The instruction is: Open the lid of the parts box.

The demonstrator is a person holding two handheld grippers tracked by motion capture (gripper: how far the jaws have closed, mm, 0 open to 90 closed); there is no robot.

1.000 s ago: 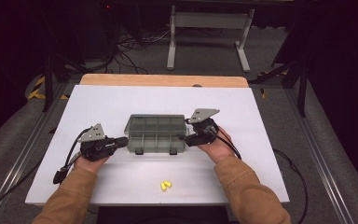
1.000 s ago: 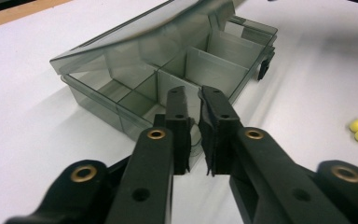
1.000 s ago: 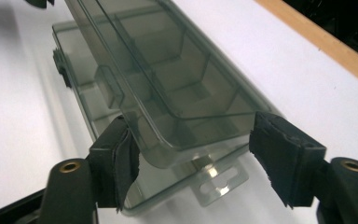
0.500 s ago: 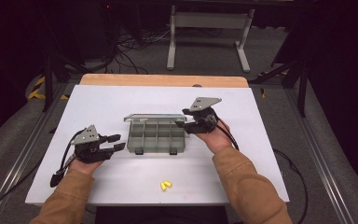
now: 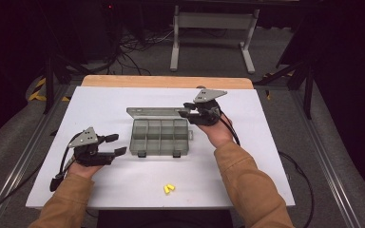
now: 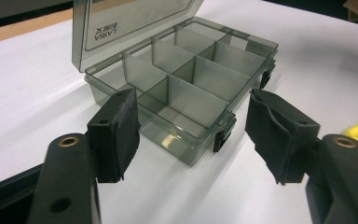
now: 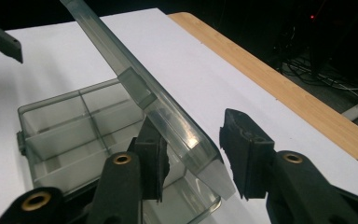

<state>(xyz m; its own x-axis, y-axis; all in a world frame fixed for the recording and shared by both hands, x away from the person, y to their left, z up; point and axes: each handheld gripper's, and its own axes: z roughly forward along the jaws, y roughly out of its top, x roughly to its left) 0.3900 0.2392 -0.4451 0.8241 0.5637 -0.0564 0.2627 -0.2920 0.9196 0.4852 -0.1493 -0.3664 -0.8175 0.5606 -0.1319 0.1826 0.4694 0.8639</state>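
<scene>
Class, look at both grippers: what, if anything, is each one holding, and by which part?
Right gripper: its fingers straddle the box lid at its corner; actual grip cannot be told. Left gripper: nothing.

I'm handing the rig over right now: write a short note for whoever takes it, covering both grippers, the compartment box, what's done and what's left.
Left gripper: open, jaws just widened, nothing between them, resting left of the compartment box.
Right gripper: jaws astride the lid edge at the box's far right corner and closing; one pad touches, the other is apart.
Done: latches released, lid raised to about upright.
Left: probably swing the lid fully back. Two yellow earplugs lie near the table's front edge, likely to go into a compartment.
</scene>
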